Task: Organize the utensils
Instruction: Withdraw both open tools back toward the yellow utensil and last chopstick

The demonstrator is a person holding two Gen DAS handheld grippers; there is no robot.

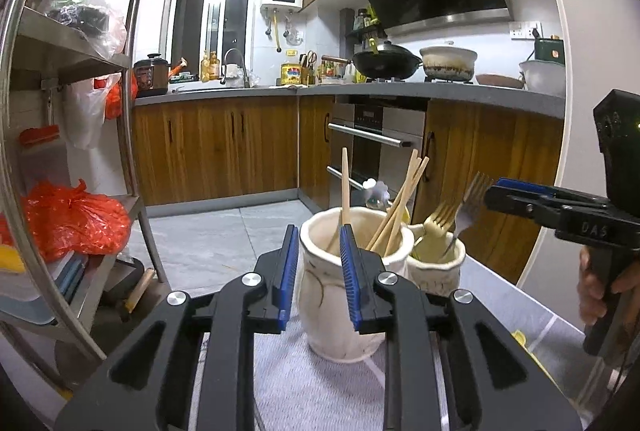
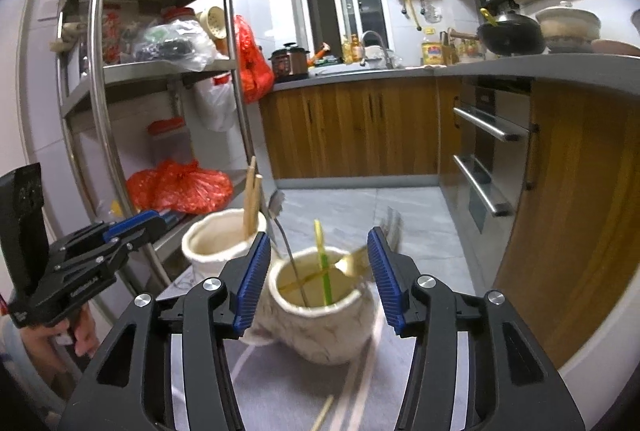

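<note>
Two cream ceramic holders stand on a grey cloth. The taller holder point(image 1: 340, 295) holds wooden chopsticks point(image 1: 404, 199); it also shows in the right wrist view point(image 2: 216, 247). The shorter holder point(image 1: 438, 267) holds gold and silver forks point(image 1: 436, 219); in the right wrist view this holder point(image 2: 320, 323) holds a green-yellow utensil point(image 2: 322, 263), a gold spoon point(image 2: 350, 263) and a silver utensil. My left gripper point(image 1: 318, 251) is open and empty, just before the taller holder. My right gripper point(image 2: 316, 259) is open and empty, over the shorter holder.
A steel shelf rack point(image 2: 160, 71) with red bags stands at the left. Wooden cabinets and an oven point(image 1: 372, 143) lie ahead. Loose chopsticks point(image 2: 348, 391) lie on the cloth before the shorter holder. The table's white edge point(image 1: 536, 307) curves at the right.
</note>
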